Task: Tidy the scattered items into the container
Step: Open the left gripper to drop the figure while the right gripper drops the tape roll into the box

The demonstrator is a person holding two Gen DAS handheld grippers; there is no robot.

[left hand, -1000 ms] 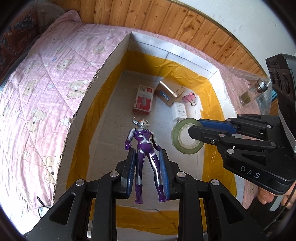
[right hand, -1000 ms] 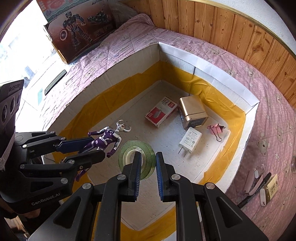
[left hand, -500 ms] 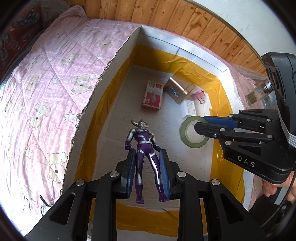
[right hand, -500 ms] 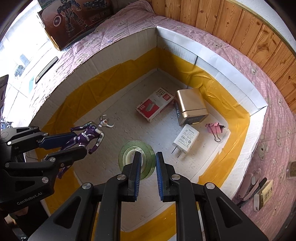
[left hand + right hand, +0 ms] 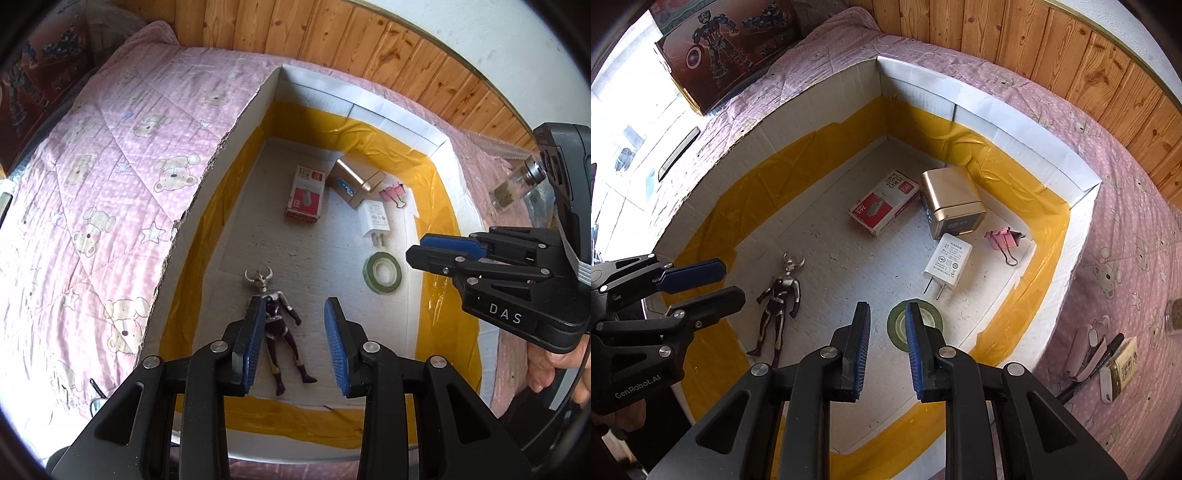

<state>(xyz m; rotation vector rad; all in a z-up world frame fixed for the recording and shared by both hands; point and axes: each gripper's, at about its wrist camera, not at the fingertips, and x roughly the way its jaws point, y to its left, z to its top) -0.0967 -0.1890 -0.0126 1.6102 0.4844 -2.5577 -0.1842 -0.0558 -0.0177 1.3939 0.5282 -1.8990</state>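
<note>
1. We are opening the left gripper (image 5: 295,343) over the box (image 5: 354,110): its jaws have just been spreading, and the purple figure (image 5: 282,332) that sat clamped between them a second ago is now lying flat on the box floor, near the box's near-left corner, with neither pad pressing on it.
2. We are loosening the right gripper (image 5: 886,347) too: its jaws have just been parting a little, and the green tape roll (image 5: 916,325) it was pinching is now lying flat on the box floor beside the near-right wall, free of the pads.
3. Both grippers are hanging above the box, pointing steeply down, holding nothing.
4. Toward the box's far-right corner, the red staple box (image 5: 884,206), gold cube (image 5: 951,201), white charger (image 5: 947,260) and pink binder clip (image 5: 1003,240) are sitting as they were a second ago.
5. We are judging this pair of drops done; six items are now resting inside the box.
6. Outside the box's right wall, on the pink quilt (image 5: 1126,221), a pen and small items (image 5: 1108,354) are waiting, so we are likely heading there next.
</note>
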